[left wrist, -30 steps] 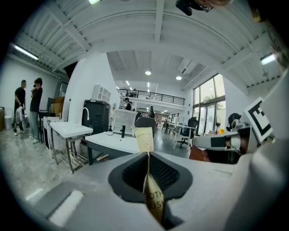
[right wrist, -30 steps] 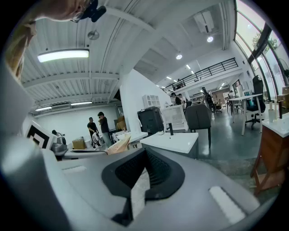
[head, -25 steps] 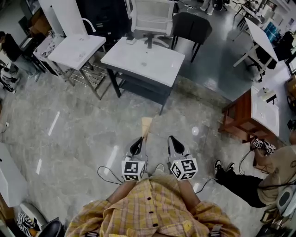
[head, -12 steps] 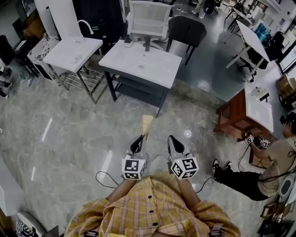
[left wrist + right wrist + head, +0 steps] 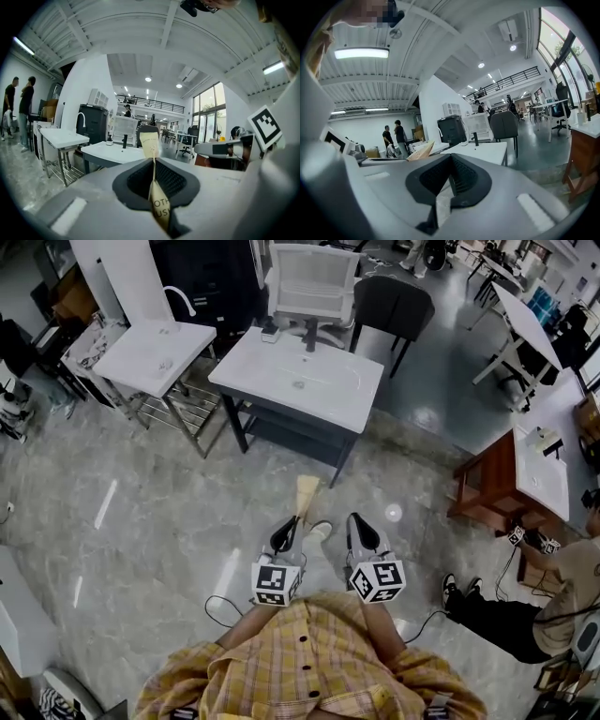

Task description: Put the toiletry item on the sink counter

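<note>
- Head view: the left gripper (image 5: 288,526) is clamped on a toothbrush pack (image 5: 307,493), a flat, thin, beige card sleeve that widens toward its far end.
- The pack sits in mid-air above the polished grey marble floor (image 5: 159,521). Its long axis runs in line with the jaws and points away from the person, toward the sink counter (image 5: 328,395).
- The sink counter has a smooth white rectangular top on a dark frame. It stands well apart from the pack.
- The right gripper (image 5: 355,521) is level with the left one and just beside it, and holds nothing.
- The person wears a yellow checked shirt (image 5: 309,667).
- Left gripper view: the ribbed black pads (image 5: 171,178) press on both faces of the pack (image 5: 158,206), which appears edge-on and upright. Its printed near end sits deep between the jaws. Its broad far end stands clear past the tips, in front of the sink counter (image 5: 112,153).
- Right gripper view: the right gripper (image 5: 451,160) has its jaws closed tip to tip with no object between the ribbed pads. The far end of the pack (image 5: 421,151) shows to the left, and the white top of the sink counter (image 5: 485,151) lies ahead.
</note>
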### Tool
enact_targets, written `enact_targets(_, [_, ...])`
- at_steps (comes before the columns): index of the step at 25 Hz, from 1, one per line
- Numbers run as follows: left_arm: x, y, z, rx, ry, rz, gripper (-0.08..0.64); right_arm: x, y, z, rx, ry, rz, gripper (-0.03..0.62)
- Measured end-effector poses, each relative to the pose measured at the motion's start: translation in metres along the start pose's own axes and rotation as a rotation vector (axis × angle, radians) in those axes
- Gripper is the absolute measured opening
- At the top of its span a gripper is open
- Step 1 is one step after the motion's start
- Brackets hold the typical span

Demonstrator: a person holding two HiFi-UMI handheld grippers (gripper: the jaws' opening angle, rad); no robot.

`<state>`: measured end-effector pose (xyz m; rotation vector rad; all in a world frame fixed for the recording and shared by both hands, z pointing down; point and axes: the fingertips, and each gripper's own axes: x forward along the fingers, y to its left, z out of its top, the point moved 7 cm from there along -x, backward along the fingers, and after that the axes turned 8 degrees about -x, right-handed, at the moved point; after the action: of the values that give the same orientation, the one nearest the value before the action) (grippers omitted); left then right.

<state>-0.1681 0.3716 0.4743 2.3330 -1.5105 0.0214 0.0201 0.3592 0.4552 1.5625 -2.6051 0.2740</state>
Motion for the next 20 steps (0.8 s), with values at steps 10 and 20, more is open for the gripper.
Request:
enact_targets(10, [0.106,0.051,0.036,0.064,0.055,-0.071,0.012,0.12,-0.053,0.011,0.058,0.006,-0.019,0.0])
enact_targets(20, [0.224,0.076,0.061,0.078,0.098,-0.084,0.012,0.207,-0.118,0.023,0.068,0.03,-0.009,0.0])
